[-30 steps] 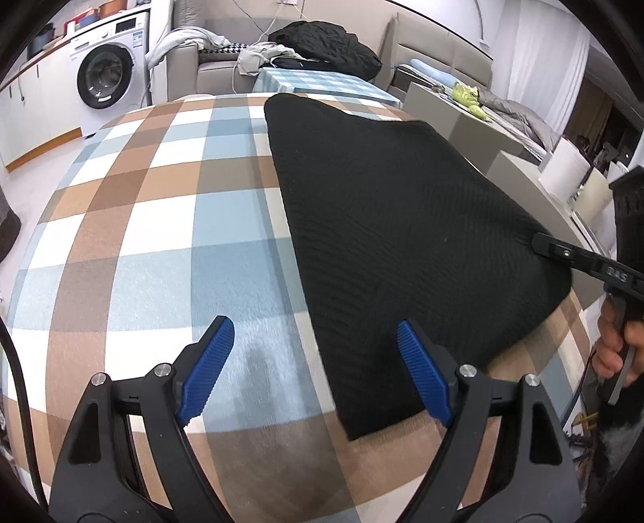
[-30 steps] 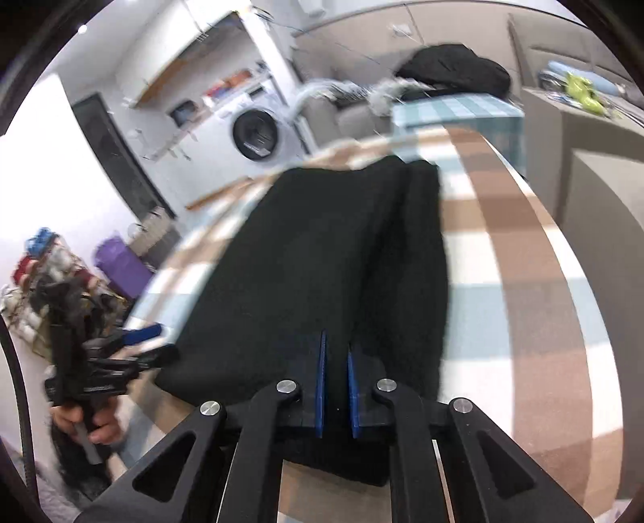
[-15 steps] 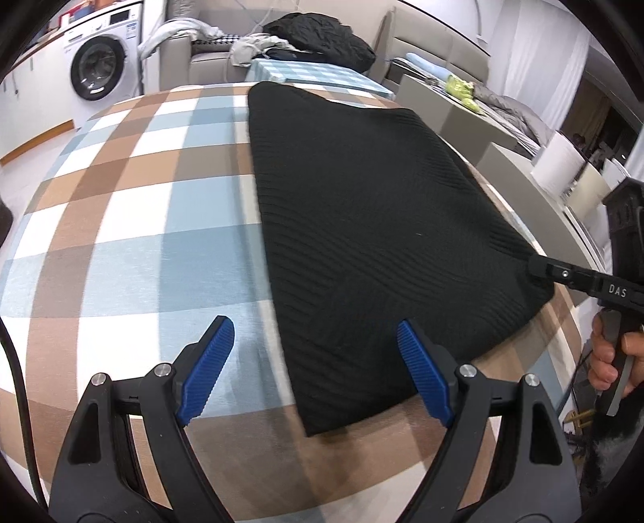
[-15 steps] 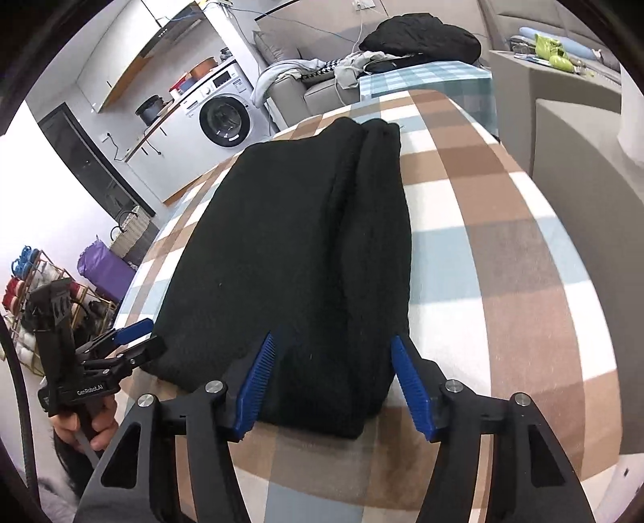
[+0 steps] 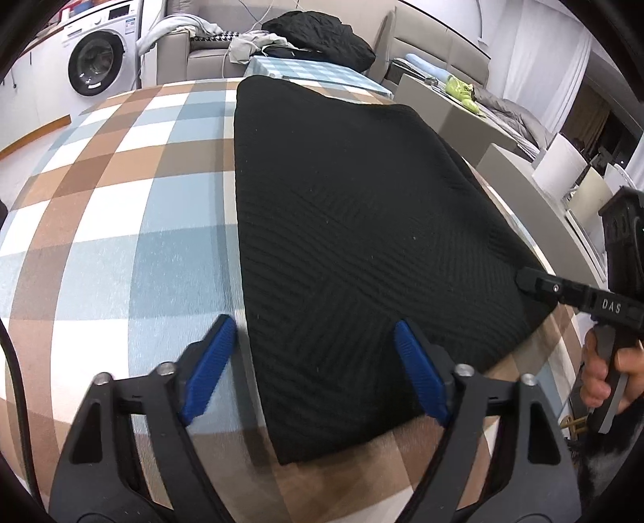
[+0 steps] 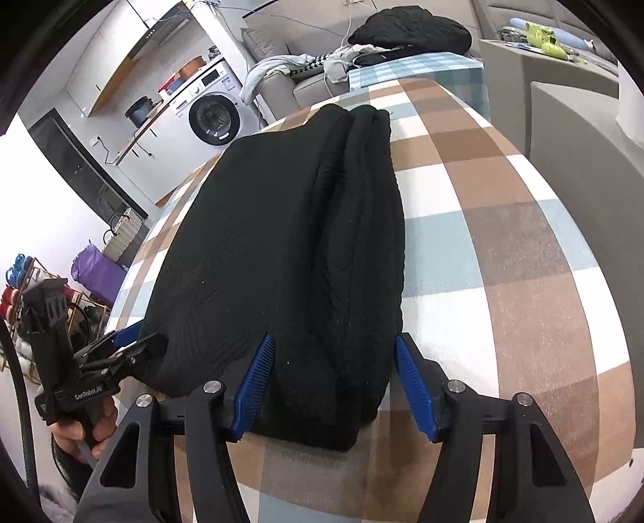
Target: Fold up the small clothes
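Observation:
A black knit garment (image 5: 354,209) lies folded lengthwise on the checked tablecloth (image 5: 120,201), its doubled edge (image 6: 362,225) on the right. My left gripper (image 5: 312,326) straddles the near left corner, one pad at the cloth's edge and the other over the fabric. Its jaws are closing but do not pinch. My right gripper (image 6: 333,339) straddles the near right corner over the thick fold, its jaws also narrowing, with cloth between them and no pinch. Each gripper shows in the other's view: the right gripper (image 5: 523,279) and the left gripper (image 6: 139,340).
The table's near edge runs just below both grippers. Behind the table stand a sofa with piled clothes (image 5: 318,36), a washing machine (image 5: 96,64) and a small checked table (image 5: 306,72). Grey cabinets (image 5: 463,116) flank the right side. A hand (image 5: 599,378) grips the right tool.
The right gripper, shut on the garment's edge a second ago, has opened around the fold. The left gripper has shifted toward the corner and its jaws have narrowed.

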Demonstrator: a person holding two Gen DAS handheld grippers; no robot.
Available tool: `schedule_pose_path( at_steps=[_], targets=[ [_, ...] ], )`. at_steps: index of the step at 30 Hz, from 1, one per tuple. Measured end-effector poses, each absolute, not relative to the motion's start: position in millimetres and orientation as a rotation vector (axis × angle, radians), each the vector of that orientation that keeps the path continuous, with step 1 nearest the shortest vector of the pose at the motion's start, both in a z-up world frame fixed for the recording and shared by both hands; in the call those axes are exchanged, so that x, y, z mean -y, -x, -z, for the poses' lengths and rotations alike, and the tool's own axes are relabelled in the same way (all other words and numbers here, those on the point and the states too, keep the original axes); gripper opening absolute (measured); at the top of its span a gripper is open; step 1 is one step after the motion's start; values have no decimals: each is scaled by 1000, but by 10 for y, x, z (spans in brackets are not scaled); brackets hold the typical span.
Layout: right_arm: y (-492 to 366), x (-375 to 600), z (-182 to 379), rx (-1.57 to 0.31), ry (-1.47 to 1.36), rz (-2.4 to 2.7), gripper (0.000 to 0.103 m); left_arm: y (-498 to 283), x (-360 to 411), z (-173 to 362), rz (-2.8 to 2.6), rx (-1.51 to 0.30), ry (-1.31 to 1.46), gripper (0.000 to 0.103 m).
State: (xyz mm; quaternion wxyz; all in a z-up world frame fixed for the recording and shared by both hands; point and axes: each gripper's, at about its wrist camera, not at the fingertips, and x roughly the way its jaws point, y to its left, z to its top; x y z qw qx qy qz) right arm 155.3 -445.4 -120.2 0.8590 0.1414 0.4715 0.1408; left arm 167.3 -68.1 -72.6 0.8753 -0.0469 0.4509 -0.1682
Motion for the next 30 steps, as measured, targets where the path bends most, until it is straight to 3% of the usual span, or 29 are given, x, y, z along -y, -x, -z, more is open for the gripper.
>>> schedule_pose_path(
  at_steps=[1,2,3,4,9,30],
  targets=[
    [-1553,4442,1205,-984,-298,-305,44,-1684,680,725,354,-939,100,48],
    [-1558,4423,1212,-980,-301,-312,42,-1693,676,725,350,-937,98,43],
    [-1568,4393,1216,-977,-290,-310,40,-1708,652,720,346,-929,105,30],
    [-1585,4364,1217,-974,-277,-311,38,-1719,628,720,347,-925,116,26],
    [-1728,4250,1228,-971,-259,-327,37,-1769,508,703,312,-909,122,21],
    [-2024,3772,1246,-976,-244,-367,40,-2061,-22,732,168,-890,99,23]
  ],
)
